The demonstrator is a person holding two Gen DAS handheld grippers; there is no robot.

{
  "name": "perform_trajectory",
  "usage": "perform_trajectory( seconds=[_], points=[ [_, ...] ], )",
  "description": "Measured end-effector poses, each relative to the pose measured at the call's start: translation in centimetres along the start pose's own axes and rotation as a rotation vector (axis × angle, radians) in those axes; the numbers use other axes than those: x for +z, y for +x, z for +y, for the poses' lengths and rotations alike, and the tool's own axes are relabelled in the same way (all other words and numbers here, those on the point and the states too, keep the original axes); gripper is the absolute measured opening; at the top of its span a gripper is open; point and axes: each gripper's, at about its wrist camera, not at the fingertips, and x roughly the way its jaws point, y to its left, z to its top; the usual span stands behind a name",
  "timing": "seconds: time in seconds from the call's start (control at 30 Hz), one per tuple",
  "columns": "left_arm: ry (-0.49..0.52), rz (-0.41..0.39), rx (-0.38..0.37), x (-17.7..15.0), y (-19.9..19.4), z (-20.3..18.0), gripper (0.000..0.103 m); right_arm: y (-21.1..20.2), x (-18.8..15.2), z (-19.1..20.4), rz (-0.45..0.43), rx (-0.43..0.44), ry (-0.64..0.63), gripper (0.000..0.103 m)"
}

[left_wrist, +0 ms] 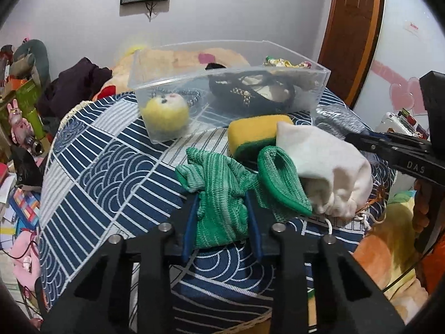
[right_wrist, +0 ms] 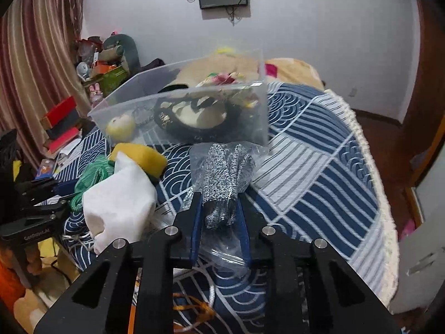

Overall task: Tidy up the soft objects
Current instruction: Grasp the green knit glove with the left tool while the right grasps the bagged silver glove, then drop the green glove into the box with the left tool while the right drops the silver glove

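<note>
While left hand-held gripper (left_wrist: pixel 222 203) clamps green cloth (left_wrist: pixel 219 194) | right hand-held gripper (right_wrist: pixel 219 208) pinches bagged grey gloves (right_wrist: pixel 225 178)

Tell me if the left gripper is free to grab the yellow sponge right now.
Probably not: the left gripper is already shut on the green cloth, and the sponge lies beyond it, partly behind the white pouch.

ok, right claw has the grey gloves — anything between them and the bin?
Nothing visible. The right claw is shut on the bagged gloves, and the clear bin sits straight ahead on the cloth. The sponge and white pouch lie off to the left. The bin's near wall must be cleared.
</note>
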Motion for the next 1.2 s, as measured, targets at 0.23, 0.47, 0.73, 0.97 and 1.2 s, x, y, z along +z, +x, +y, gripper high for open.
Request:
perform_trajectory(
  seconds=[0.23, 0.47, 0.73, 0.97, 1.2],
  points=[
    [-0.031, -0.069, 0.005, 1.3, -3.0, 1.2, 0.029, -3.1, 1.7, -0.4, -0.1, -0.023, 0.0, 0.02],
    [-0.031, -0.197, 0.019, 4.9, -6.3, 1.7, 0.029, -5.0, 4.8, 0.7, -0.22, 0.011, -0.014, 0.02],
    [-0.036, -0.286, 0.04, 9.5, -6.9, 2.3, 0.029, -4.1, 8.8, 3.1, -0.296, 0.05, -0.047, 0.021],
    [-0.052, -0.26, 0.043, 12.1, -4.3, 3.1, 0.029, -1.6, 10.9, 4.5, -0.277, 0.072, -0.071, 0.021],
    [-0.044, -0.198, 0.06, 13.4, -0.8, 2.9, 0.029, 2.2, 11.7, 5.4, -0.192, 0.041, -0.116, 0.021]
  ],
)
